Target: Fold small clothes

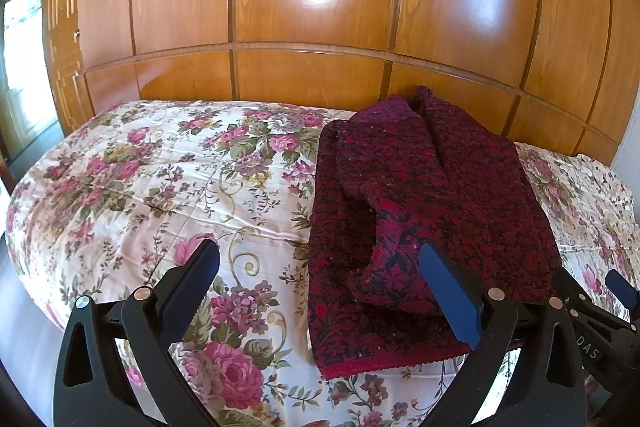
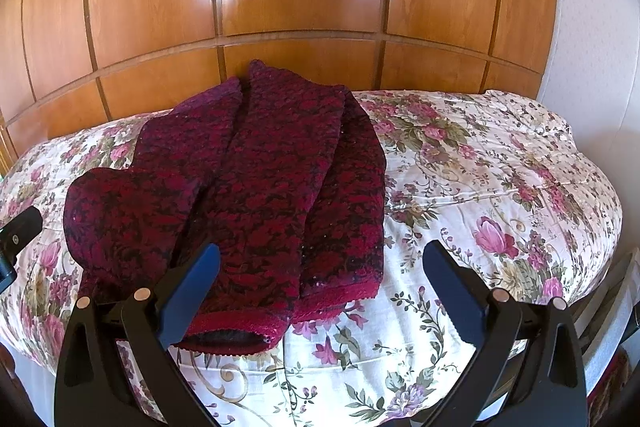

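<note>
left gripper (image 1: pixel 320 263) mine, jaws wide, nothing held. right gripper (image 2: pixel 320 263) same, wide, bare. garment (image 2: pixel 256 195) dark red, sleeves folded in, lies on bed (image 2: pixel 480 187), hem nearest me. step judged: lengthwise fold pending. next: pinch both hem corners, carry toward collar.

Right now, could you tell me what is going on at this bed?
A person is folding a dark red patterned garment on the floral bedspread, one gripper in each hand. The garment already lies partly folded lengthwise. Both the left gripper and right gripper hover open at its near hem, gripping nothing.
</note>
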